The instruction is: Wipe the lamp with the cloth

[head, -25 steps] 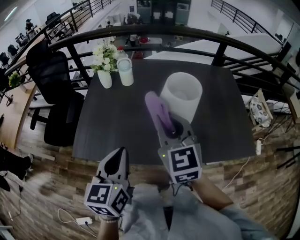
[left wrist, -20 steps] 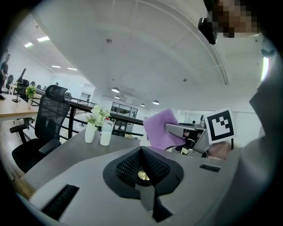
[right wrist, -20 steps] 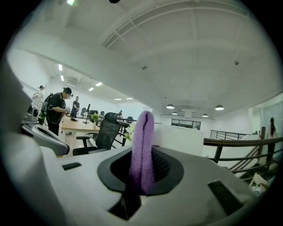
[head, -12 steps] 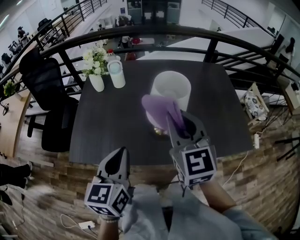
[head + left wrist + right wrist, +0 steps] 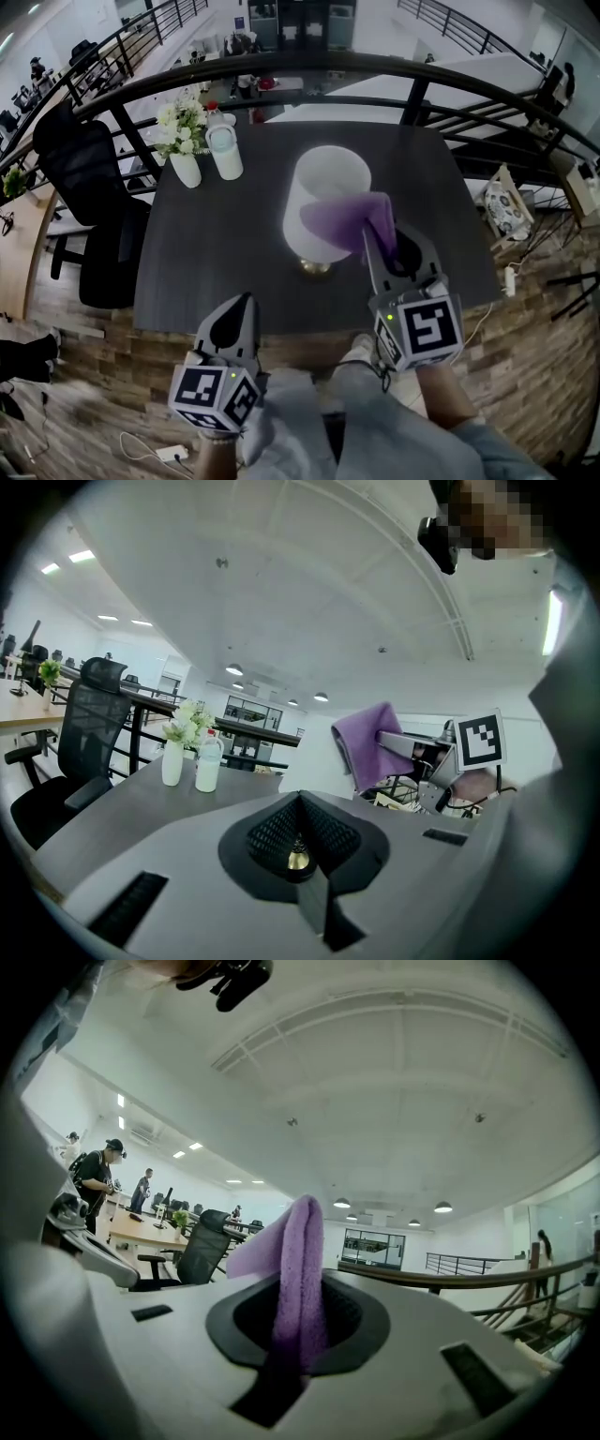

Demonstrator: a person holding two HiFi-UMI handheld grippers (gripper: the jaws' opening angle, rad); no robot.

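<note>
A white vase [image 5: 185, 170] at the far left corner of the dark surface [image 5: 216, 253] holds a bunch of white flowers [image 5: 178, 120]; just beside it stands a pale capped bottle [image 5: 226, 155] (what is inside cannot be told); the lamp [image 5: 314, 202], white-shaded on a brass foot, stands near the middle of the surface, toward the near edge. The right hand-held gripper [image 5: 386, 242] reaches in over the near edge, pointing up and away from the person, its jaws clamped tight on a fold of the purple cloth [image 5: 345, 221]; the cloth lies against the shade's near right side. The left hand-held gripper [image 5: 236, 305] hangs low, off the near edge and close to the person's body, jaws pressed together with nothing between them. Open room shows on the surface left of the lamp and to its right; a black railing [image 5: 281, 70] curves behind the far edge; a black office chair [image 5: 84, 178] stands off the left side.
</note>
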